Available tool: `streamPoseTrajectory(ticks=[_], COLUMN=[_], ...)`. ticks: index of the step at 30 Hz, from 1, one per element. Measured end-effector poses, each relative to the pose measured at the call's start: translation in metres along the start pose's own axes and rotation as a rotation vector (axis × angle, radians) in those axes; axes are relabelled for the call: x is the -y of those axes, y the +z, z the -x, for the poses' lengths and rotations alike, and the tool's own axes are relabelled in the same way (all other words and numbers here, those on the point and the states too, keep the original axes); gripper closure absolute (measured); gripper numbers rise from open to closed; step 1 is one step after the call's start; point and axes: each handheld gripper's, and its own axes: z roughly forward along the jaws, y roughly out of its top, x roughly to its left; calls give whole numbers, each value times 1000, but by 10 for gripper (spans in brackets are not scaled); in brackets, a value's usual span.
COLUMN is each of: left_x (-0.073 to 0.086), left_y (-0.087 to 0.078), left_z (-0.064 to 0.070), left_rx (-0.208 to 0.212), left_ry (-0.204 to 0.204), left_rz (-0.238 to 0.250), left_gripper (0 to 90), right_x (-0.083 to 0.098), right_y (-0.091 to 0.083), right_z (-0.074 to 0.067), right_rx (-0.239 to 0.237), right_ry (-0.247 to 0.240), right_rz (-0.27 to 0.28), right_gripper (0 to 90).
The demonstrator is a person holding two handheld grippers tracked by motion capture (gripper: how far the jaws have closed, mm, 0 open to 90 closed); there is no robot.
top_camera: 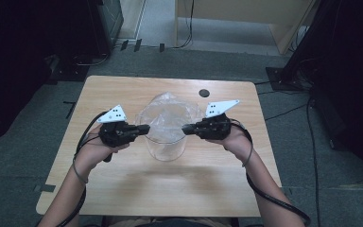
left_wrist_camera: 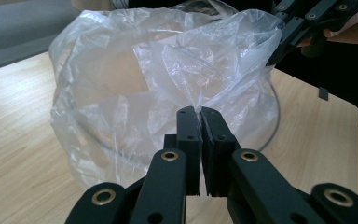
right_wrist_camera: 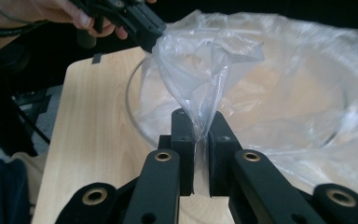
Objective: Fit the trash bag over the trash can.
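Now I have my left gripper and right gripper each pinched tight on opposite edges of the clear plastic bag, which sits in a glass container mid-table.

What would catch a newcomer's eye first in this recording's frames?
A crumpled clear plastic bag billows over a clear round container at the middle of the wooden table. The left gripper and right gripper pinch the bag's film from opposite sides, jaws shut on it.
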Motion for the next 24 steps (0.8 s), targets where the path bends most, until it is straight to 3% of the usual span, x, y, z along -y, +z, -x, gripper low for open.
streamPoseTrajectory(ticks=[6,13,19,24], left_x=[8,13,19,21], left_y=[-1,-5,-4,-3], left_z=[8,11,13,13], left_rx=[20,54,61,76], left_ry=[9,-26,-23,-18], left_rz=[-5,11,-20,-29], left_gripper=[861,865,864,864], right_x=[9,11,12,15], right_y=[-1,0,7,11], right_z=[-6,-10,-14,-13], right_rx=[-33,-69,-96,-108], right_ry=[15,20,3,17], right_rz=[-25,-52,-92,-109], right_gripper=[840,842,837,837])
